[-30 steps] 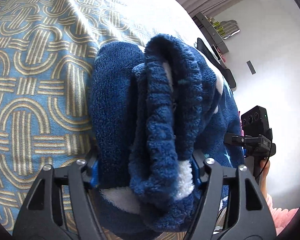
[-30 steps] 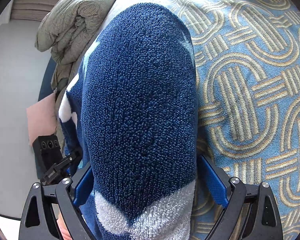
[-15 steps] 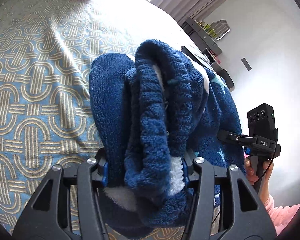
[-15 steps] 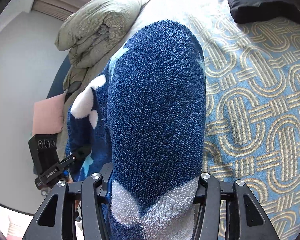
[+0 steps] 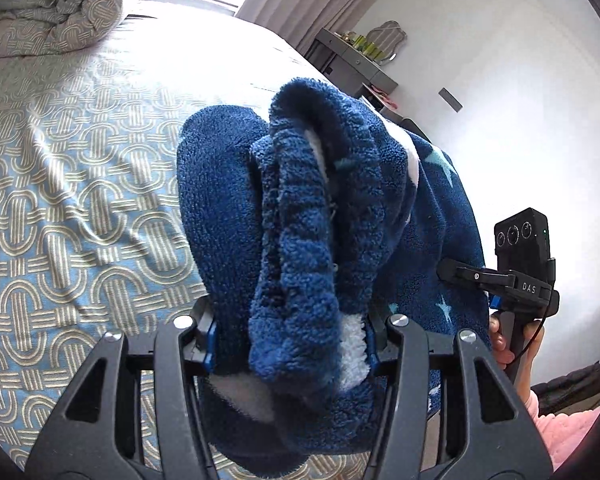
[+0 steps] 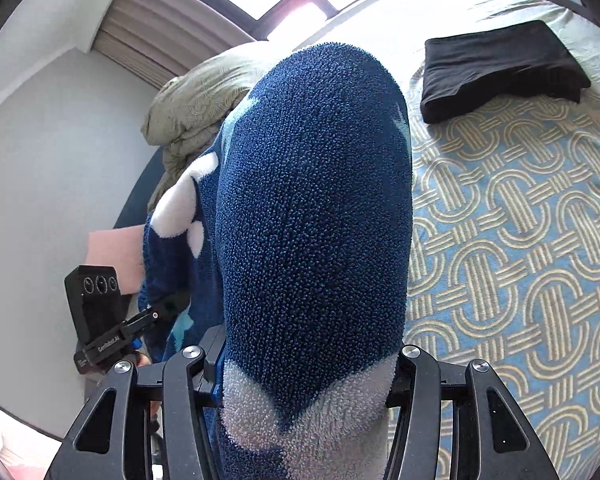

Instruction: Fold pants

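Fleece pants [image 5: 300,216], thick and navy with white and pale-blue patches, hang bunched between two sets of tongs above the bed [image 5: 80,200]. Left tongs [image 5: 292,340] are clamped on a fat wad that includes the ribbed, elasticated waistband; their jaws have been closing within the last second and the pads now press into the pile from both sides. Right tongs [image 6: 304,364] grip another bundled part of the same garment, where navy gives way to a white patch; their jaws too have just been closing, and the cloth fills the gap between them. Each wrist view shows the other handheld unit off to the side, so the pants span from one grip to the other, lifted clear of the patterned bedspread.

This fabric looks soft, plush and limp, with no stiffness of its own: it will sag wherever it is unsupported and should drape rather than crease sharply. It seems bulky but not heavy, and the deep pile probably gives good friction, so slipping is a small risk. Better purchase would be at the waistband corners or along a seam, with a thin single edge rather than a wad, so the legs can be spread flat. A folded black garment [image 6: 500,64] and a rolled duvet [image 5: 48,12] lie farther off on the bed.
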`<state>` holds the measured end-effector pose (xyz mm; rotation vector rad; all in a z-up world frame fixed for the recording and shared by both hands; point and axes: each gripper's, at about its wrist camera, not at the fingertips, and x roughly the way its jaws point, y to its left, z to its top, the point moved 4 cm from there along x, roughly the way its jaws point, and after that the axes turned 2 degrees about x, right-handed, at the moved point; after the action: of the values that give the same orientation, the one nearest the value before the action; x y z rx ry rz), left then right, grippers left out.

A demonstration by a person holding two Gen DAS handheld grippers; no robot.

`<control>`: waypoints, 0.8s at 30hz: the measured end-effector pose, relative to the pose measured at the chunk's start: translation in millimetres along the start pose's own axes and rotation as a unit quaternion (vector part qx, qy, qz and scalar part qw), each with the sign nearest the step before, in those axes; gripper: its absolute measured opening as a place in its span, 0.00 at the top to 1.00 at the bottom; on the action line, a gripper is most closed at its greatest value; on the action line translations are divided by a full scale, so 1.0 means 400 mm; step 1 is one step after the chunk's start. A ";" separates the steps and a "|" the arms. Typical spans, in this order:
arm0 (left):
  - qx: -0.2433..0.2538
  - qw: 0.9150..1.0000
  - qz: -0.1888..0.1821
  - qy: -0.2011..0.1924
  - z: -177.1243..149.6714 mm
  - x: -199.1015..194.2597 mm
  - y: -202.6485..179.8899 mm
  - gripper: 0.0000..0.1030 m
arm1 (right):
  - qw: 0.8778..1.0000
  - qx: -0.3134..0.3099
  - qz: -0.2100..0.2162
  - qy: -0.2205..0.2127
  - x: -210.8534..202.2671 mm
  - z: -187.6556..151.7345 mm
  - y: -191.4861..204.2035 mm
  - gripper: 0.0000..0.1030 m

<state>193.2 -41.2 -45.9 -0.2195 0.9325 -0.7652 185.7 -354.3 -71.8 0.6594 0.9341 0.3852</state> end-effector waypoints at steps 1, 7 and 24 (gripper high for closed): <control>0.008 1.000 -0.002 0.002 0.005 0.005 -0.017 0.48 | 1.000 0.002 -0.001 -0.008 -0.021 -0.005 -0.006 0.48; 0.068 0.997 -0.020 0.022 0.043 0.066 -0.142 0.48 | 0.998 0.021 -0.014 -0.062 -0.147 -0.046 -0.054 0.48; 0.244 0.959 -0.105 0.099 0.159 0.474 -0.752 0.48 | 0.955 0.136 -0.107 -0.242 -0.605 -0.109 -0.373 0.48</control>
<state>162.1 -395.6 15.5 0.1999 0.8867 -1.2049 20.6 -587.7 -42.0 0.8471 0.5824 -0.1050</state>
